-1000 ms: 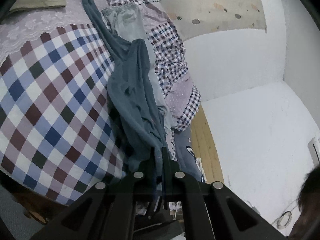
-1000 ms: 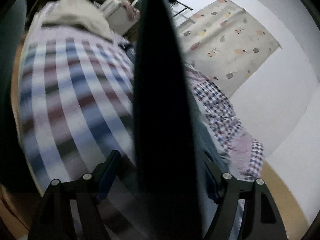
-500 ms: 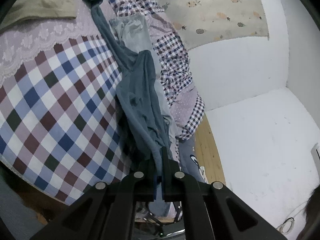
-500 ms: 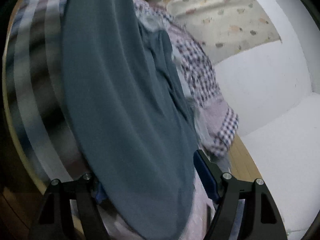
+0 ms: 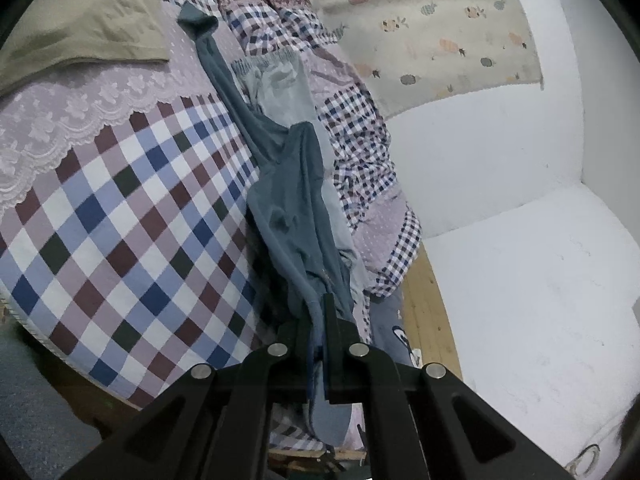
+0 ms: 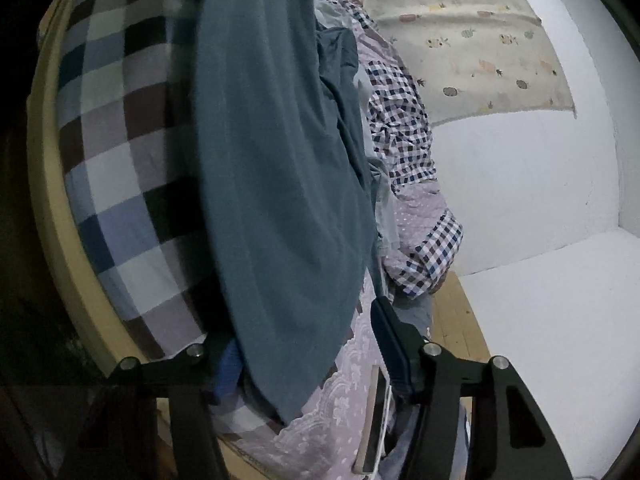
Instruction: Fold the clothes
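A teal long-sleeved garment (image 5: pixel 288 208) lies stretched in a long band across the checked bed, its far cuff (image 5: pixel 196 20) near the pillows. My left gripper (image 5: pixel 318 308) is shut on the near end of it, just past the bed's edge. Under the garment lie pale grey-green trousers (image 5: pixel 280 88). In the right wrist view the same teal cloth (image 6: pixel 280 180) hangs broad and close to the lens. It drapes between the wide-apart fingers of my right gripper (image 6: pixel 308 344), which is open; the blue pad (image 6: pixel 228 364) shows on its left finger.
The checked sheet (image 5: pixel 120 220) covers the bed, with a lace-edged lilac cloth (image 5: pixel 72 112) and an olive pillow (image 5: pixel 88 20) at the far end. A crumpled checked quilt (image 5: pixel 360 152) runs along the wall side. Beyond it are a wooden floor strip (image 5: pixel 424 312) and white wall (image 5: pixel 500 160).
The left gripper has drawn back with the garment, so more of the bed shows. In the right view the cloth has gone from a narrow dark strip to a broad sheet.
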Available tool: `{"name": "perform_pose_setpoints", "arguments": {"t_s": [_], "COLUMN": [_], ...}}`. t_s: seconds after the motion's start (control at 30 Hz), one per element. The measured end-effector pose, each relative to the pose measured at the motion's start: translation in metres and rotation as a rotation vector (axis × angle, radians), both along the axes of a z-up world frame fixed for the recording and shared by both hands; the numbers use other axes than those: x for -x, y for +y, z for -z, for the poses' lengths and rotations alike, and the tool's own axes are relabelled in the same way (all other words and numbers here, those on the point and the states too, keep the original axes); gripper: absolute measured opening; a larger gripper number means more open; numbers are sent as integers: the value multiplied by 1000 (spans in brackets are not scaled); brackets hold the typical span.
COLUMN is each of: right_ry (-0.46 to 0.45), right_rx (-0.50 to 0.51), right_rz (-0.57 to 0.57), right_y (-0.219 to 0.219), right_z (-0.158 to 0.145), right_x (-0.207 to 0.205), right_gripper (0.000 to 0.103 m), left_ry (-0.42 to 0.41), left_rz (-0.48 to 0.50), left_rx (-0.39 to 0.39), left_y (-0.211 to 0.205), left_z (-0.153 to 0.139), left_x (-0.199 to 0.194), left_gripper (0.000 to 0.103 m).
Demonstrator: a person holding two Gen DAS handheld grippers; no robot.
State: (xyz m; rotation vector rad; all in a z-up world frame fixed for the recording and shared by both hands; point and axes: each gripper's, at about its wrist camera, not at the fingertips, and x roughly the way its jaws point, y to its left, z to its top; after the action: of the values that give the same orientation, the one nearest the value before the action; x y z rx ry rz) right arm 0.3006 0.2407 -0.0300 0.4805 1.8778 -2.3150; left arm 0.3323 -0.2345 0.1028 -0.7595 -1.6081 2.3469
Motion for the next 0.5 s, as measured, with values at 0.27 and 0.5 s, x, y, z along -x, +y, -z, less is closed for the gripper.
{"name": "perform_pose_setpoints", "arguments": {"t_s": [0.27, 0.5], "right_ry": [-21, -73], "right_rx": [-20, 11], "right_rz": [1, -63], "right_y": [-2, -12], "right_z": [7, -9], "right_x": [7, -7], "right_gripper": [42, 2], "left_ry": [25, 19], "left_rz": [-18, -60], "left_rx": [15, 12], "left_y": [-1, -12], "left_z": [-11, -15], "left_x": [-6, -9], "left_gripper": [0, 0]}}
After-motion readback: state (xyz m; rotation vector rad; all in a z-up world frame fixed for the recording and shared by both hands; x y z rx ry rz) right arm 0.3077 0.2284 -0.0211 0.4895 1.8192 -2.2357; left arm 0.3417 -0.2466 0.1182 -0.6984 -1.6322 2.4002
